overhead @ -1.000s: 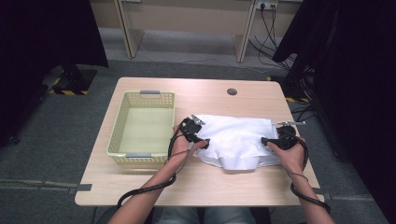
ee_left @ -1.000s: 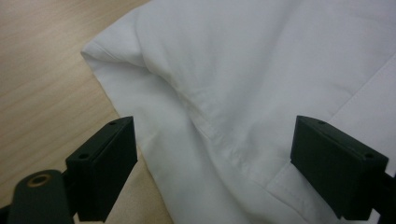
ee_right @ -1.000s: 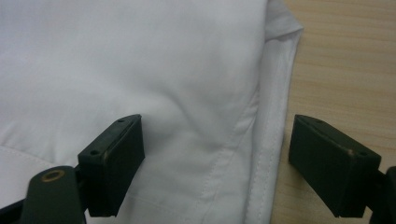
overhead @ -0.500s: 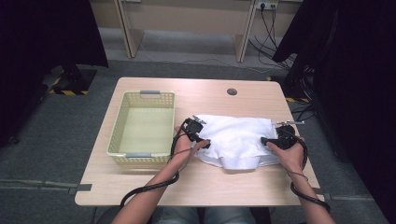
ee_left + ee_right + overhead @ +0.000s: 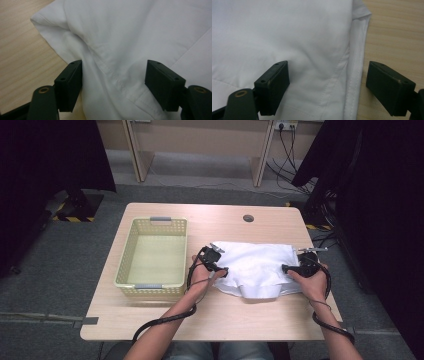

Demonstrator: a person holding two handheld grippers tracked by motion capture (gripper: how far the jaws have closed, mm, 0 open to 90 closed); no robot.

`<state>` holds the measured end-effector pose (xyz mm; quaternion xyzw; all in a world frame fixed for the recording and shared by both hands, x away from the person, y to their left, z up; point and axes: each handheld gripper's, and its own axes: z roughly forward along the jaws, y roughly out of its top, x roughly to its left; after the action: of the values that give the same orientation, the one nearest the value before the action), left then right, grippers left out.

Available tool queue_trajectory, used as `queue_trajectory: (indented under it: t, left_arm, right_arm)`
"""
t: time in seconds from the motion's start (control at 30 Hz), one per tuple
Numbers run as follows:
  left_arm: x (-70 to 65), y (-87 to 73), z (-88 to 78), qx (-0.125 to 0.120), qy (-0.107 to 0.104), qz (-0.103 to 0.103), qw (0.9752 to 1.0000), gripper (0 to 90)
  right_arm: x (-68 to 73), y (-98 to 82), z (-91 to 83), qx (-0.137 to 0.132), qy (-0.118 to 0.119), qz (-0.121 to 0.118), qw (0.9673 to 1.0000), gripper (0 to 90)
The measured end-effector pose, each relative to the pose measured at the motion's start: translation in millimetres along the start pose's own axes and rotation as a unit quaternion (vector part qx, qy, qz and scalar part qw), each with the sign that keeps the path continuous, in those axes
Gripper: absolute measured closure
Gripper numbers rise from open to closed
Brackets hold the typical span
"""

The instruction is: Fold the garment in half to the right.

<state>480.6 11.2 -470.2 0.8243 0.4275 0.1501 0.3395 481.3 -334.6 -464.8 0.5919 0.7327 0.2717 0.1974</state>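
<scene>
A white garment (image 5: 257,267), folded into a rough rectangle with stitched seams and soft creases, lies flat on the right half of the worktop (image 5: 210,320), a flap protruding at its near edge.

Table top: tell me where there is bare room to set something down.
Free patches on the table: the near strip in front of the basket and the white garment, and the far strip around the round hole. The basket is empty too. It is crowded at the garment's ends, where the left tongs and right tongs sit.
</scene>
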Motion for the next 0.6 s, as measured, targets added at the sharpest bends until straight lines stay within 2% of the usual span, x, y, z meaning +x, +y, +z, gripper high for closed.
queue_trajectory:
  t: [0.27, 0.43, 0.6]
  left_arm:
    - [-1.5, 0.8, 3.2, -0.023, -0.003, -0.003, 0.9997, 49.8]
    - [2.0, -1.0, 3.4, -0.036, -0.012, -0.013, 0.9992, 64.7]
    - [0.8, -1.6, 4.6, -0.043, -0.024, -0.009, 0.9988, 76.3]
  right_arm:
    - [-2.8, 2.2, 2.0, -0.003, 0.002, -0.003, 1.0000, 20.0]
    - [-3.2, 3.8, 3.3, -0.003, 0.002, -0.004, 1.0000, 20.0]
    - [-3.0, 3.1, 4.1, -0.009, 0.002, -0.005, 0.9999, 20.0]
